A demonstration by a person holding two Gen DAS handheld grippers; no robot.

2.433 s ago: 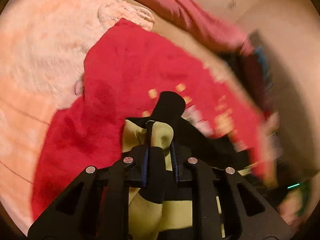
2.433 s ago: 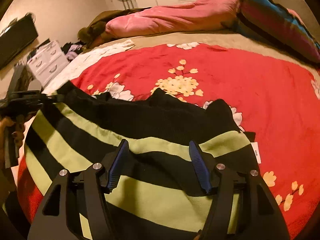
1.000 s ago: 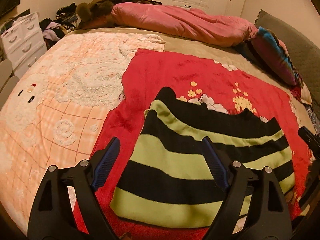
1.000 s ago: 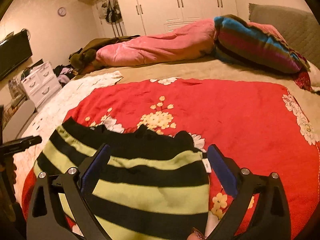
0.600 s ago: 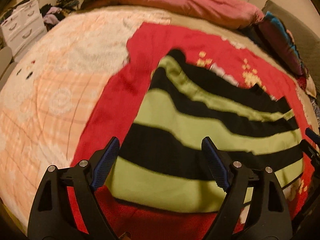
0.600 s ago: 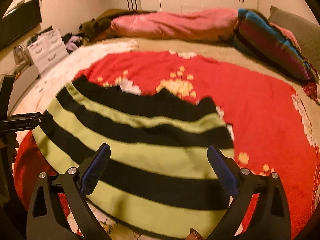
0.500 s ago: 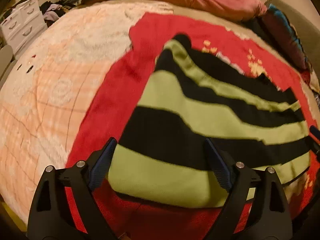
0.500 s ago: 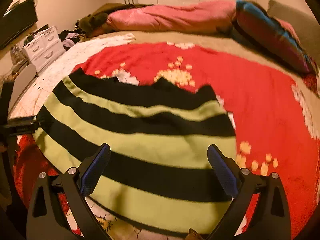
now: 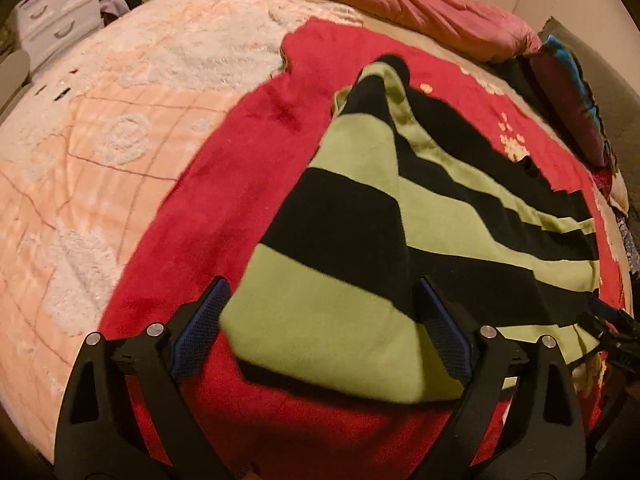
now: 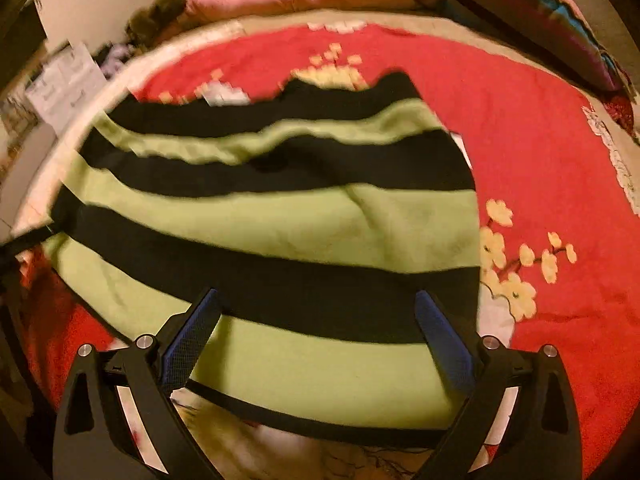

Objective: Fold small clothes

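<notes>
Both grippers lower; striped garment (image 9: 360, 264) fills red blanket (image 9: 224, 200).

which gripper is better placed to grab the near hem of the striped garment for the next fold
Left, marginally. The left gripper, jaws opening with nothing pressed, frames the striped garment at its near corner and side edge. The right gripper, open, sits mid-hem, so both look usable.

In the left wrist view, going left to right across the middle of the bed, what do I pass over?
Peach fluffy blanket → red blanket → green and black striped garment → dark striped pillow at the far right edge.
</notes>
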